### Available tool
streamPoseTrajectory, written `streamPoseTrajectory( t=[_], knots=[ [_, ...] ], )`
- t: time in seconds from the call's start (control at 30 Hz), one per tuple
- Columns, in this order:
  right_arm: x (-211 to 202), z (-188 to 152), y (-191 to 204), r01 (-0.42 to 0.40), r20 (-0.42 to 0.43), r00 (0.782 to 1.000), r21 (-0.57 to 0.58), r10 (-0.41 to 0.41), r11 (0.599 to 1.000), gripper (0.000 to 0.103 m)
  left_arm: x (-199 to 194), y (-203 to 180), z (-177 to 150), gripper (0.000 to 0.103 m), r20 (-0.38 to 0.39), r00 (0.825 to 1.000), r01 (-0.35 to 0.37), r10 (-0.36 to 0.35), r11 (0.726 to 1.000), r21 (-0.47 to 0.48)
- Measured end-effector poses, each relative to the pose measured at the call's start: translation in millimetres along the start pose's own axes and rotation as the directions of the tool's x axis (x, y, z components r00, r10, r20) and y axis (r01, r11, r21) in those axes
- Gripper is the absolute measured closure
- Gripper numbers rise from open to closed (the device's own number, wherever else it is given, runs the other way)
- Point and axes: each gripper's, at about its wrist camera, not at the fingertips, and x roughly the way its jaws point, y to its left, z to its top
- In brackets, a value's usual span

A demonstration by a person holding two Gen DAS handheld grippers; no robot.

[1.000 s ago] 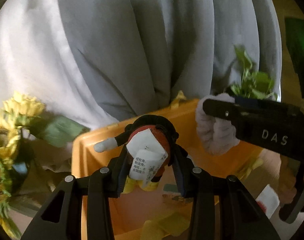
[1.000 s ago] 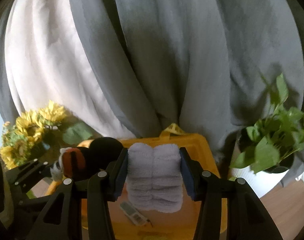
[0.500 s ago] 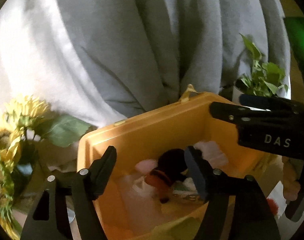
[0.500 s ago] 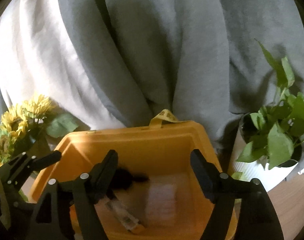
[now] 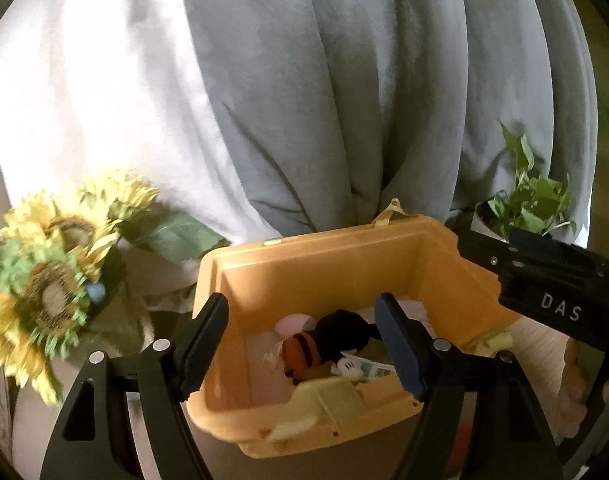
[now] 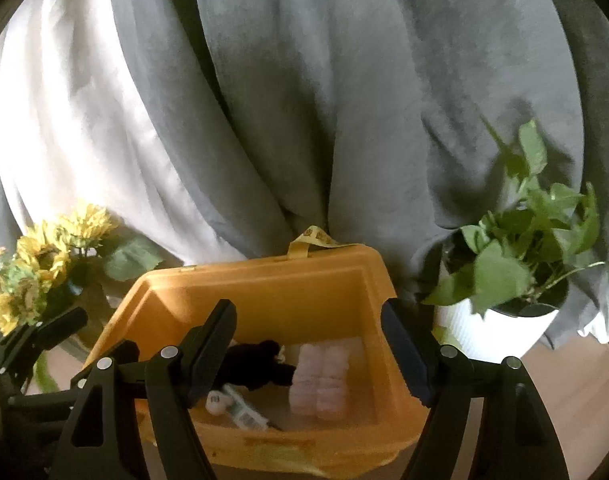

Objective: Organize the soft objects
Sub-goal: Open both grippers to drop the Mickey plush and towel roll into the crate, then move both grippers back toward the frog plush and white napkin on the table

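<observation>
While the left gripper (image 5: 302, 346) jaws are opening with nothing between them and the right gripper (image 6: 308, 354) jaws stand open and empty, plush (image 5: 324, 344) and towel (image 6: 322, 380) lie inside the bin (image 6: 264, 292)

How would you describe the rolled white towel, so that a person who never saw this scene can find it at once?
Look inside the orange bin in front of the grey curtain. On its floor, towards the potted plant, lies the rolled white towel. It is pale and ribbed; the plush toy beside it is dark.
</observation>
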Motion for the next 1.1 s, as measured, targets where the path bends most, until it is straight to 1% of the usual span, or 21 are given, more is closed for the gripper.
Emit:
streamPoseTrajectory(
  t=[0.17,0.63,0.83,1.1],
  knots=[
    [-26.1,-5.4,-1.1,-0.001,0.01,1.0,-0.003,0.001,1.0,0.027,-26.2,-5.1,-4.0,0.028,0.002,1.0,-0.012,0.012,0.999,-0.039],
    [-92.1,-26.5,-21.9,0.0,0.027,1.0,-0.001,0.0,1.0,0.027,-91.1,-32.9,-26.0,0.027,0.019,0.999,-0.036,0.037,0.996,-0.082],
    [-115.6,-37.2,-34.4,0.004,0.026,1.0,-0.005,-0.003,1.0,0.027,-112.1,-48.2,-39.7,0.027,0.017,0.998,-0.057,0.059,0.993,-0.107],
    [-141.9,-54.6,-52.6,0.018,0.013,1.0,-0.018,-0.017,1.0,0.027,-136.1,-69.3,-65.0,0.027,0.002,0.998,-0.066,0.067,0.991,-0.114]
  ],
)
